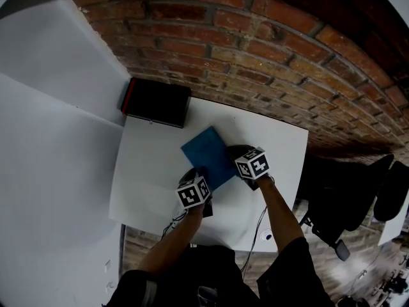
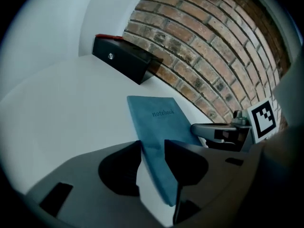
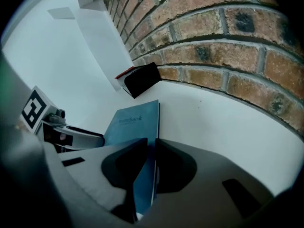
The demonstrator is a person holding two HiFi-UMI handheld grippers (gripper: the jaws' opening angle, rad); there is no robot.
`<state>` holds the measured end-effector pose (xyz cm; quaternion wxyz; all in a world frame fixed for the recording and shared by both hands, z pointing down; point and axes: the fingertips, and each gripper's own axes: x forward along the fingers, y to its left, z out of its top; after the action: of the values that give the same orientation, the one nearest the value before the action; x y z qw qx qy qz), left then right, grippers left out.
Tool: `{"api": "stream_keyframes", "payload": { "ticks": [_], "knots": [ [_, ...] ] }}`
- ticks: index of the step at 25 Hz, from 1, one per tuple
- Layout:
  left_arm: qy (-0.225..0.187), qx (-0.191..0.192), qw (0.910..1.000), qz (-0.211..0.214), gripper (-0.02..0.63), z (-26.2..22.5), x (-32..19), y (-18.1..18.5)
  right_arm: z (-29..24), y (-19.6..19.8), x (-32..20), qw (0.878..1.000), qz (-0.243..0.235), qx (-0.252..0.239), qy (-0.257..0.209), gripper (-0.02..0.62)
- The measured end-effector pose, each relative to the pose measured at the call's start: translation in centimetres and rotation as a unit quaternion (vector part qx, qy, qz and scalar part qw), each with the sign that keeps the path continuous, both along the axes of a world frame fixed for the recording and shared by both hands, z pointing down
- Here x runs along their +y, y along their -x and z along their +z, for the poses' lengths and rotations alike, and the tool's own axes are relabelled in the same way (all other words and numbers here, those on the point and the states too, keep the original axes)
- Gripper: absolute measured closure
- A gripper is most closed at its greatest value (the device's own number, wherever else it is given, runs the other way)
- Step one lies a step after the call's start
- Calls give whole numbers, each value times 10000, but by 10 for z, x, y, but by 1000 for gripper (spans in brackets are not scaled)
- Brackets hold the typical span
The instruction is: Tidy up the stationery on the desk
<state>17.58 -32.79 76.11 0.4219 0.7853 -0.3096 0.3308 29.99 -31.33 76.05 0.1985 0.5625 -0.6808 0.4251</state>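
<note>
At the far left a white partition [image 1: 51,107] stands beside the white desk [image 1: 150,190], which is pushed up against a brick wall [image 1: 255,50]. The only container on the desk is a black case [image 1: 156,102] with a red strip along its left end. It sits in the back left corner, against the wall. It is closed, so what it holds cannot be seen.

Right of the case, near the middle of the desk and well apart from it, is the notebook [image 1: 208,153]. It lies turned at an angle, with one corner pointing towards the wall. Its cover is a plain teal blue with the word "notebook" printed in small dark lowercase letters. The right gripper view shows a thin line of pale page edges along its side.

The left gripper [image 2: 153,150] is at the notebook's near left corner. Its jaws stand apart with the cover showing in the gap between them, and they do not pinch it. The right gripper [image 3: 151,148] is at the near right corner. Its jaws are drawn almost together and clamped on the notebook's thin edge, which stands edge-on between them. That near end looks raised slightly off the desktop.

Beyond the desk's right side stands a black office chair [image 1: 348,203].
</note>
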Motion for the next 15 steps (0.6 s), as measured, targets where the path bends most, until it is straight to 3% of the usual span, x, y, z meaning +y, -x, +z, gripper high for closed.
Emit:
{"api": "stream_keyframes", "payload": {
  "ticks": [5, 8, 15],
  "knots": [
    [11, -78, 9993, -374, 499, 1, -6, 8, 1, 0, 4, 9994, 252, -251, 45, 548],
    [17, 52, 9993, -359, 532, 1, -10, 9, 1, -1, 6, 9992, 307, -251, 37, 548],
    [-70, 59, 9998, -201, 545, 0, -19, 7, -3, -1, 9, 9979, 532, -378, -25, 549]
  ]
}}
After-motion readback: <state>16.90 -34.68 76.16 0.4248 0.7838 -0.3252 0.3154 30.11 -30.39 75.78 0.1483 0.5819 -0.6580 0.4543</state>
